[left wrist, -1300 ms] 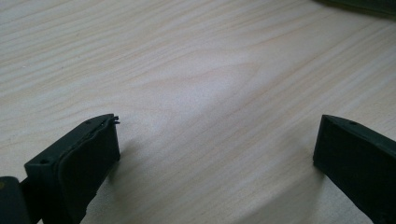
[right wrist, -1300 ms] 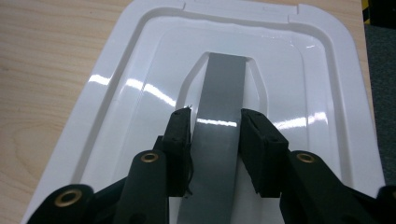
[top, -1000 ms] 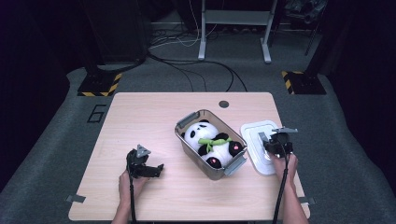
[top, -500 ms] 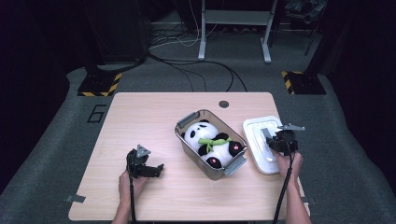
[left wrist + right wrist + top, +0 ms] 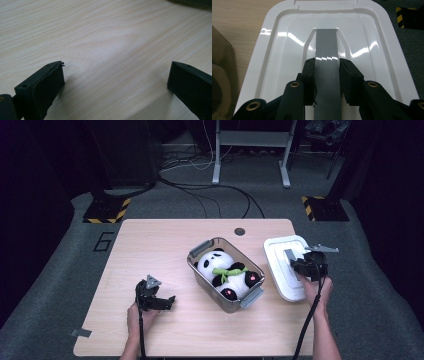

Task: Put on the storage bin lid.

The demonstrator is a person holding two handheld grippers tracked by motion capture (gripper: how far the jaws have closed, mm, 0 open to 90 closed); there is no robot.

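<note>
A: In the high view, where is the white lid (image 5: pixel 283 265) relative to the clear box (image 5: pixel 226 268)?

B: Just beside the box, on its right, lying flat at the edge of the surface (image 5: pixel 150 245). The right tool (image 5: pixel 300 266) sits over the lid's grey handle (image 5: pixel 290 256). Inside the box lies a panda toy (image 5: pixel 227 272) with a green ribbon.

A: And the left tool (image 5: pixel 159 301)?

B: Well apart from the box, to its left, low over bare wood.

A: What does the left gripper view give?

B: The left tool (image 5: pixel 115 75) has its jaws spread wide, nothing between them but the surface (image 5: pixel 105 37).

A: And the right gripper view?

B: The right tool (image 5: pixel 327 70) pinches the grey handle (image 5: pixel 326 47), one jaw pressed on each side of the strip. The lid (image 5: pixel 274 50) spreads out around it, and a corner of the box (image 5: pixel 219 62) shows just beside the lid.
</note>
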